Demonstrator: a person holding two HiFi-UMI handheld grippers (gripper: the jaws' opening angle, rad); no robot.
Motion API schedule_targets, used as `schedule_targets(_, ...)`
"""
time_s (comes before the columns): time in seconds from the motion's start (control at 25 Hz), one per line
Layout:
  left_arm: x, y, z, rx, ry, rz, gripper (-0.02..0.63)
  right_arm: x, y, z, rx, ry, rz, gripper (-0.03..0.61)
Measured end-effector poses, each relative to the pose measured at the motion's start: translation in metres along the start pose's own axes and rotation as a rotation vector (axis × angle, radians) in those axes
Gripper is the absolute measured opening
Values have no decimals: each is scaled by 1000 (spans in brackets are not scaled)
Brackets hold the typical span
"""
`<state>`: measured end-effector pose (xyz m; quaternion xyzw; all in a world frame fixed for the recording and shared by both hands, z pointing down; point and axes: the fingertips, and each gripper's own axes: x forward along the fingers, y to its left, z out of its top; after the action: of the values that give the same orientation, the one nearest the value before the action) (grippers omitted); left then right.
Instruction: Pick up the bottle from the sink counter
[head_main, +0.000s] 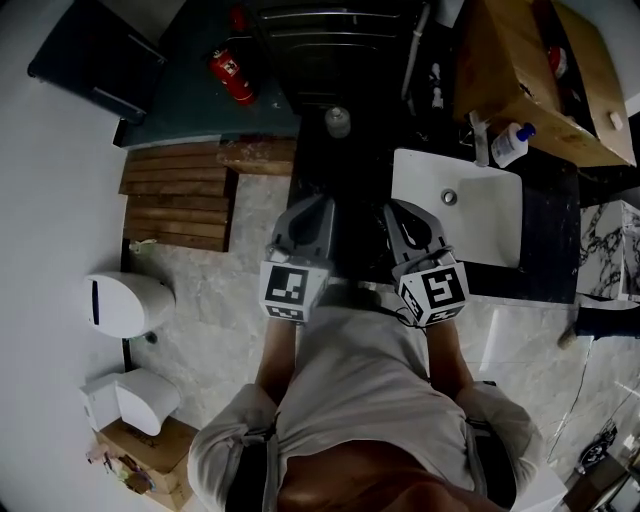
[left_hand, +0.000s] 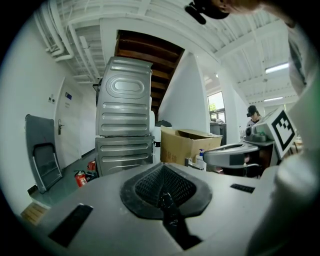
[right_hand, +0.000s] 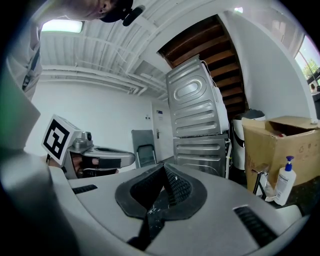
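The bottle (head_main: 509, 143) is white with a blue pump cap and stands on the dark counter beside the white sink (head_main: 485, 215), at the right of the head view. It also shows small in the left gripper view as the bottle (left_hand: 200, 159), and at the far right of the right gripper view as the bottle (right_hand: 285, 181). Both grippers are held side by side close to the person's body, well short of the bottle. My left gripper (head_main: 318, 204) is shut and holds nothing, its pads (left_hand: 161, 181) pressed together. My right gripper (head_main: 398, 211) is shut and empty too, pads (right_hand: 172, 186) meeting.
A cardboard box (head_main: 530, 70) stands behind the bottle. Stacked metal washing machines (left_hand: 125, 120) stand straight ahead. A red fire extinguisher (head_main: 232, 75) lies on the floor to the left, near a wooden pallet (head_main: 180, 195). A white bin (head_main: 125, 303) sits lower left.
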<state>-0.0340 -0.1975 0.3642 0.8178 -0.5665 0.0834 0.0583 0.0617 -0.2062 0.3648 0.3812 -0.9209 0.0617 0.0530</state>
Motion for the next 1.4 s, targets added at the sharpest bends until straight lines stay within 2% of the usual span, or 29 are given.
schedule_targets(0.4,38,4,-16,35,14,-75,2,17,-25,-17,13,-1,-59,-3)
schedule_targets(0.96,85,46,-46,-1,54,-140,3,63,-42,-46,27,80,-125,-3)
schedule_targets(1.4,119,75,-74,0,101,-193,3,107,-45,-58,50,71,-120,-3)
